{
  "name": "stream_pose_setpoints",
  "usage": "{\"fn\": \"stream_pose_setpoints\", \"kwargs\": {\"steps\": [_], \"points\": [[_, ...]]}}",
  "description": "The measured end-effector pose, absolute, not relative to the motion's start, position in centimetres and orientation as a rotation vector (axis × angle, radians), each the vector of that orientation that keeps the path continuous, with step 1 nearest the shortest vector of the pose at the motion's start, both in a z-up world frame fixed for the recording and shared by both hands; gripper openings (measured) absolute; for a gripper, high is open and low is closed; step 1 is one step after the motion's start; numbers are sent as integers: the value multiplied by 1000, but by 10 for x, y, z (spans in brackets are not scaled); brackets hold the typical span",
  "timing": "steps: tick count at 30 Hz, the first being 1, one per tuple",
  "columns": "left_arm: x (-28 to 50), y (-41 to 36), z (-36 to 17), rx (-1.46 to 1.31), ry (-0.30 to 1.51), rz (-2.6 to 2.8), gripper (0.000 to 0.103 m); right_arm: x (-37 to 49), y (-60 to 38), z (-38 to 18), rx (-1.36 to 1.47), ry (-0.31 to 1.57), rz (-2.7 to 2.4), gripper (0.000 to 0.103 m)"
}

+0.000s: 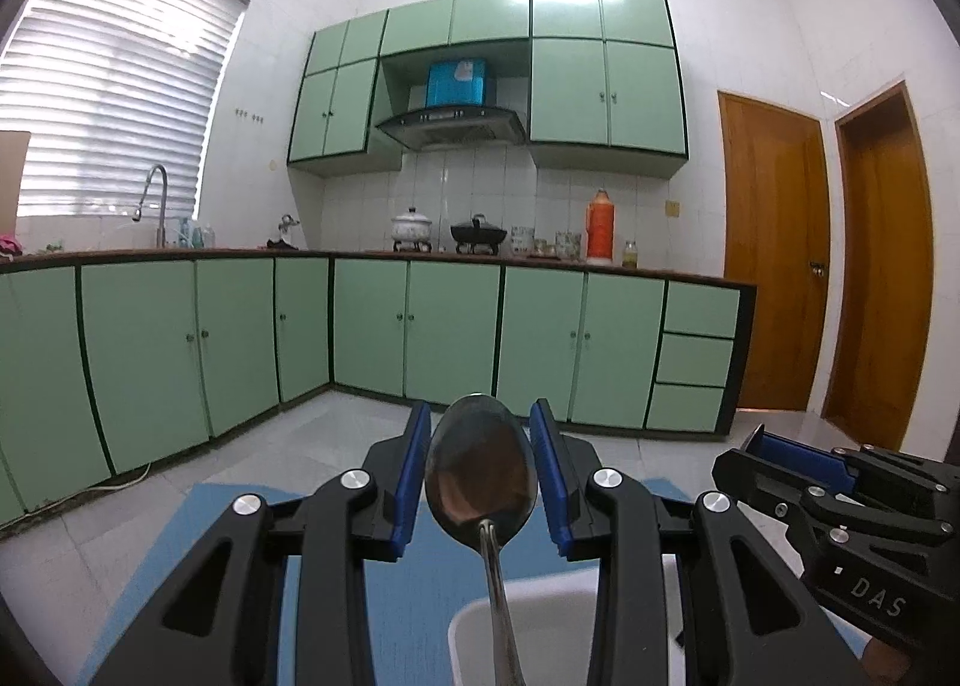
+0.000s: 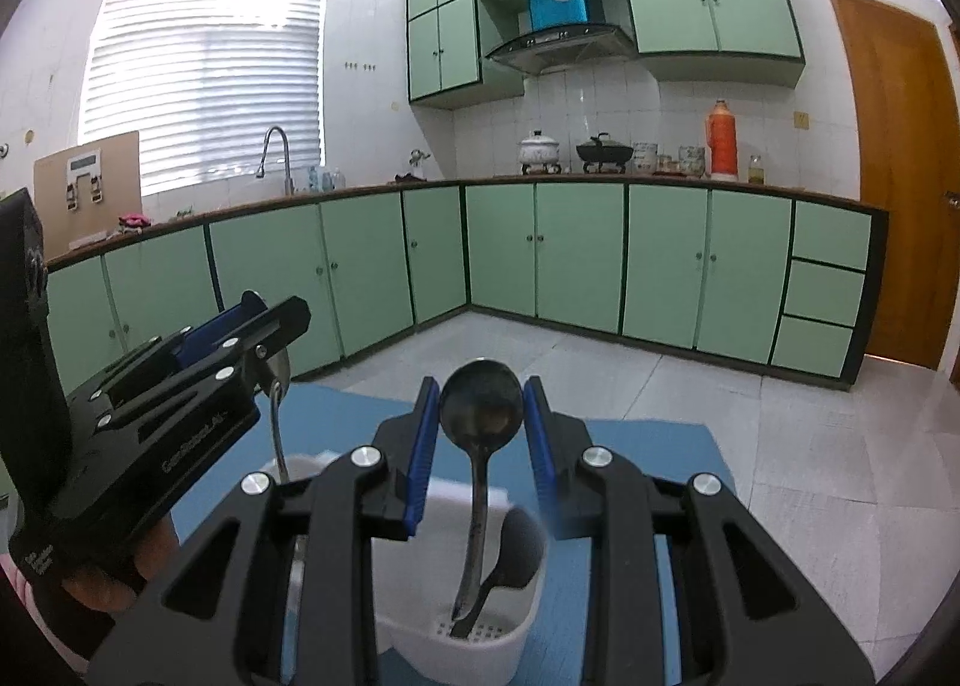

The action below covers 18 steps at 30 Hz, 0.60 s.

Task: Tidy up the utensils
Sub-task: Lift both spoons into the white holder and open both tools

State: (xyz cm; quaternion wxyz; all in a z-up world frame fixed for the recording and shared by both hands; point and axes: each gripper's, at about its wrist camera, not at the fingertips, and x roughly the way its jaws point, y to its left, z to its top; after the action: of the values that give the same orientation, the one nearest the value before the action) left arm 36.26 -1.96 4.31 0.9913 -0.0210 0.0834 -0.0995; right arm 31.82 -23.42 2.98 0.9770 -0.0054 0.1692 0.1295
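Observation:
A silver spoon (image 1: 480, 476) stands bowl-up between the blue pads of my left gripper (image 1: 480, 416), which is shut on the bowl. Its handle runs down into a white utensil holder (image 1: 540, 614). In the right wrist view the left gripper (image 2: 270, 308) shows from the side, with the silver spoon (image 2: 277, 374) hanging from it into the holder's left part. My right gripper (image 2: 478, 386) is shut on the bowl of a dark spoon (image 2: 480, 410). That spoon's handle reaches the perforated floor of the holder (image 2: 516, 632). The right gripper (image 1: 780, 452) also shows at the right edge of the left wrist view.
The holder sits on a blue mat (image 2: 648, 446) on a pale surface. A hand (image 2: 102, 584) grips the left tool. Beyond lie a tiled floor, green cabinets (image 2: 576, 260), a counter with pots and an orange flask (image 2: 722, 140), and wooden doors (image 1: 774, 254).

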Motion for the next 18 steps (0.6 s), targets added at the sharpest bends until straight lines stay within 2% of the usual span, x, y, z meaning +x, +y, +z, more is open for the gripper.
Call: {"fn": "stream_pose_setpoints", "kwargs": {"steps": [8, 11, 14, 16, 18], "points": [[361, -13, 25, -45, 236, -207, 34, 311, -228, 14, -29, 370, 258, 28], [357, -11, 21, -50, 250, -209, 36, 306, -229, 14, -24, 365, 255, 35], [349, -9, 20, -48, 255, -206, 44, 298, -232, 16, -19, 353, 246, 39], [342, -7, 20, -51, 251, -208, 48, 293, -236, 20, -16, 341, 234, 46], [333, -3, 22, -59, 243, -208, 58, 284, -240, 23, -10, 328, 222, 52]]}}
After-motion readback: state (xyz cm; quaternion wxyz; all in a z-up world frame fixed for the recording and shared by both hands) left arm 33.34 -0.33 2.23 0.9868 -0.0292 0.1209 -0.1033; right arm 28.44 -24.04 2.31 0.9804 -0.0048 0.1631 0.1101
